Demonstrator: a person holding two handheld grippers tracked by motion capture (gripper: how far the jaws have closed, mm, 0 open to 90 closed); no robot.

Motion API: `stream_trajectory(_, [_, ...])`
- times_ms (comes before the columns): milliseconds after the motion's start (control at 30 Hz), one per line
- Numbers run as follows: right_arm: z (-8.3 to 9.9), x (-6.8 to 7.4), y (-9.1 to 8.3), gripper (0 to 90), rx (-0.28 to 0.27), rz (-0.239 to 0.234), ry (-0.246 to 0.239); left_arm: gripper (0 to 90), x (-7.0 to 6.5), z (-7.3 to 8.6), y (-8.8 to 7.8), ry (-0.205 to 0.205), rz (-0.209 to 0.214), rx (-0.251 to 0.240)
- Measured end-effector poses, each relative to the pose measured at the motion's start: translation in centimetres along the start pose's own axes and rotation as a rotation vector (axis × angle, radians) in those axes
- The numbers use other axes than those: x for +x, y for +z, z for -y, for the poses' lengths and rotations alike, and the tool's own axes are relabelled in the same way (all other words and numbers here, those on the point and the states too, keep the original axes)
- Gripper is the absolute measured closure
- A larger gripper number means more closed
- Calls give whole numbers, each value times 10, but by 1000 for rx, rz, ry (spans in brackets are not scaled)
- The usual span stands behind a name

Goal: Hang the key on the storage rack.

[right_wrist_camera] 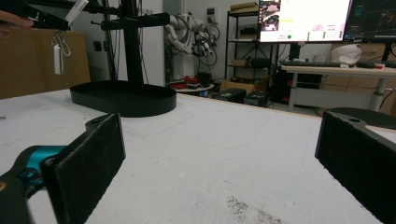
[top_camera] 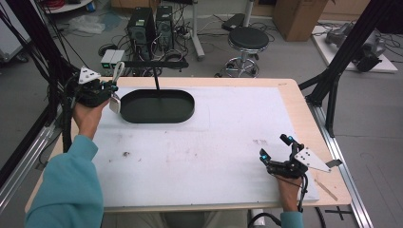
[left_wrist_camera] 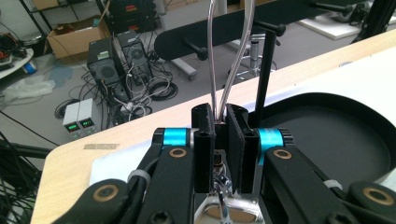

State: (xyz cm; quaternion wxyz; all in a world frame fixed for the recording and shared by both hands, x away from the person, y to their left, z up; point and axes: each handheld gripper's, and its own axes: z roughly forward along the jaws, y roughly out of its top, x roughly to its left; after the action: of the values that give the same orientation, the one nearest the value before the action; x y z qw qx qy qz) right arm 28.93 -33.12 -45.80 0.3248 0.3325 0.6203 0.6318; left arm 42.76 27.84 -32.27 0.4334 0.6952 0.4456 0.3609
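Clear strap [left_wrist_camera: 219,56] — between left gripper [left_wrist_camera: 219,123] jaws

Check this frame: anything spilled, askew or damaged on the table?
Nothing serious. The white mat carries small dark smudges, one near its left edge. The black tray sits flat, its stand upright. The left gripper holds a clear loop with a tag.
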Motion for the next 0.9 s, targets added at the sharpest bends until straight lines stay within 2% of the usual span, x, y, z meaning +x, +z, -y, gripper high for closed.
stream_trajectory(100, [0,0,0,9,-3,1,-5,816,1,0,4,-17,0,-7])
stream_trajectory(167, [0,0,0,9,-1,1,-6,816,3,0,6,-47,17,-14])
stream_trajectory(267, [0,0,0,9,-1,1,-3,816,3,0,9,-30,6,-10])
stream_trajectory(500, [0,0,0,9,-1,0,-5,816,8,4,17,-46,-1,8])
stream_trajectory(900, [0,0,0,9,-1,0,-3,816,10,10,29,-47,-12,23])
